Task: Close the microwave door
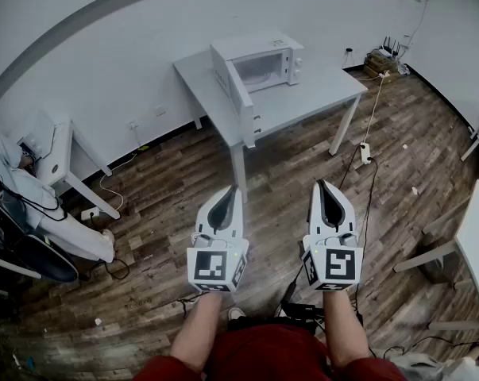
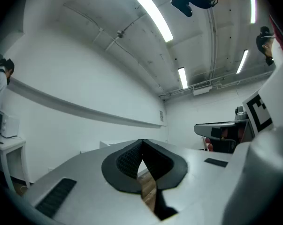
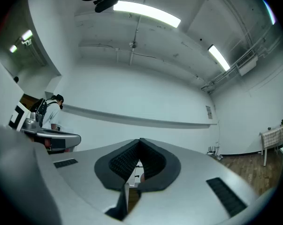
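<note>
A white microwave (image 1: 259, 62) stands on a grey table (image 1: 310, 101) by the far wall, several steps ahead of me. Its door (image 1: 237, 94) hangs open, swung out toward me on the left side, and the cavity shows. My left gripper (image 1: 233, 189) and right gripper (image 1: 322, 182) are held side by side over the wooden floor, well short of the table, both pointing toward it. The left gripper (image 2: 142, 142) has its black pads meeting at the tip with nothing between them. The right gripper (image 3: 140, 140) is shut the same way, holding nothing.
A seated person (image 1: 32, 205) and a small white table (image 1: 60, 161) are at the left. Cables and a power strip (image 1: 365, 153) lie on the floor by the table's right legs. Another table edge (image 1: 477, 236) is at the right.
</note>
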`<state>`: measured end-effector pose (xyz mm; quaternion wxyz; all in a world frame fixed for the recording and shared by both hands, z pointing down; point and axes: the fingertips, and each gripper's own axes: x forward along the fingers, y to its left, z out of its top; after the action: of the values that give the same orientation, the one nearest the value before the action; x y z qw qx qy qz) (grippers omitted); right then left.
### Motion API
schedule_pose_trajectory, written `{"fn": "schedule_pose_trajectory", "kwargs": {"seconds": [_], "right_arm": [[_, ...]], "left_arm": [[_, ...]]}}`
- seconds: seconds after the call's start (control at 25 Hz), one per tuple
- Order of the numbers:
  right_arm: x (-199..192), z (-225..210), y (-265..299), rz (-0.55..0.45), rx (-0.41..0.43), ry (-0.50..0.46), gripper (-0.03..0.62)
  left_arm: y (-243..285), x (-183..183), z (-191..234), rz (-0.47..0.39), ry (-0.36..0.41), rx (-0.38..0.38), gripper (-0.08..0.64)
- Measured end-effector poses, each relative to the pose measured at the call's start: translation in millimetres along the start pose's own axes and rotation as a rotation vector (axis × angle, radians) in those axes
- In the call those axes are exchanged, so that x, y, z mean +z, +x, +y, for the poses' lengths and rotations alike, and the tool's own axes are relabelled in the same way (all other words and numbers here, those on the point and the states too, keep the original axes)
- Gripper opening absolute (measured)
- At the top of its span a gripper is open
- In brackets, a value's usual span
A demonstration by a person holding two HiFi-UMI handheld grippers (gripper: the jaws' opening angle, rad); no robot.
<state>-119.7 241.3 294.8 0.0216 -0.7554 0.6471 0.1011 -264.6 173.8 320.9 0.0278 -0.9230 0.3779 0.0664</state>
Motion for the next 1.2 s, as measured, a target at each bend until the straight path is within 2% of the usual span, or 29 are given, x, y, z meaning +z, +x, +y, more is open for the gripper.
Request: {"fn": "schedule_pose_trajectory", "kwargs": {"seconds": [0.24, 0.84, 1.2], "right_arm": [[2, 7, -1, -0.008, 0.007, 0.005, 0.026], [6, 9, -1, -0.020, 0.024, 0.003, 0.028], [-9, -27, -5, -0.013, 0.004, 0.051, 0.028]], "left_arm": [[-3, 6, 3, -0.009, 0.019, 0.008, 0.028], [-8, 6, 2, -0.009, 0.001, 0.013, 0.028], [10, 2, -25, -0.005, 0.025, 0.014, 0.028]]}}
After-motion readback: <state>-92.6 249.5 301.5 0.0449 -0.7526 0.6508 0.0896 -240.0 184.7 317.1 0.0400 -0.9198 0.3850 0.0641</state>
